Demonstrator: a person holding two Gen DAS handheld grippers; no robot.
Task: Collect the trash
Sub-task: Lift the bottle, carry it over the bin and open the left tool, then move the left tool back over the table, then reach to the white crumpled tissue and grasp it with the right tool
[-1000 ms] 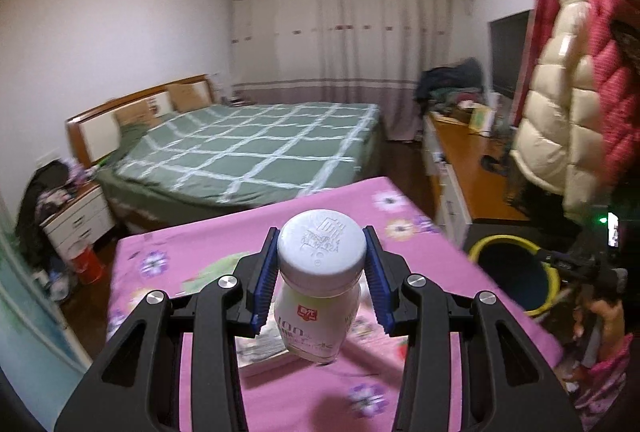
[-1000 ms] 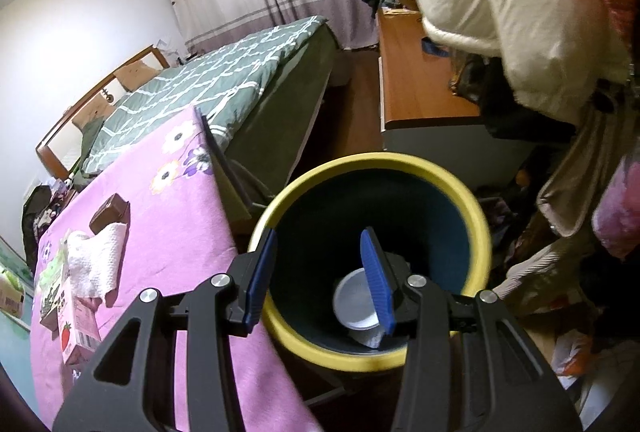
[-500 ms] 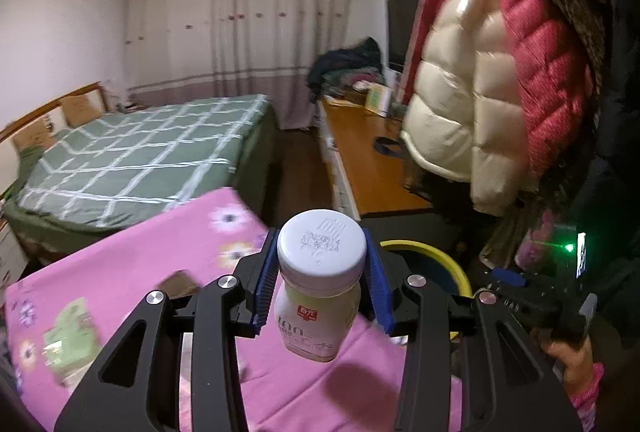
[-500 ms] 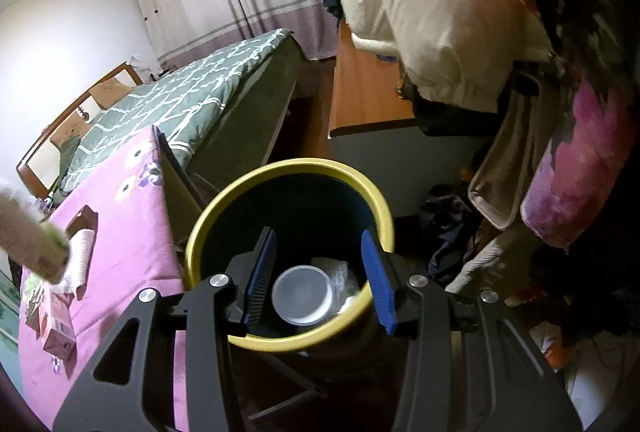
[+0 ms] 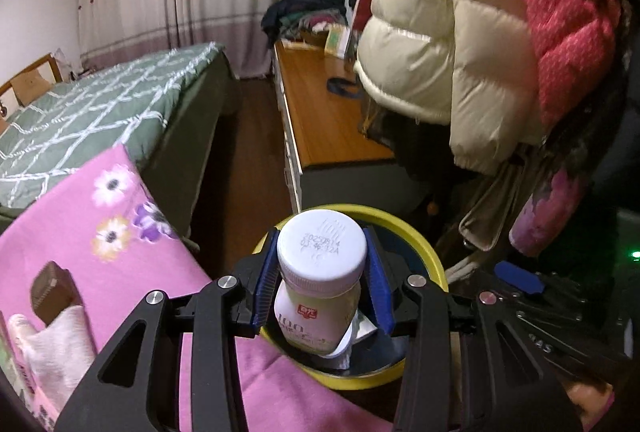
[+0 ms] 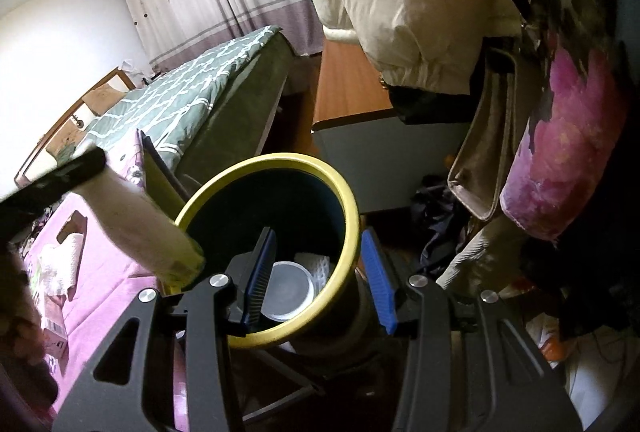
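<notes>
My left gripper is shut on a white-capped yogurt bottle and holds it over the yellow-rimmed trash bin. The bottle shows blurred in the right wrist view, above the bin's left rim. My right gripper is open; its jaws straddle the near wall of the bin, one inside, one outside. A white lid and crumpled paper lie in the bin.
The pink flowered table holds a brown wrapper, a white tissue and a carton. Puffy coats hang close on the right. A wooden dresser and a green bed stand behind.
My left gripper has swung right with the bottle, from over the table to over the bin. My right gripper has moved closer onto the bin's rim.
</notes>
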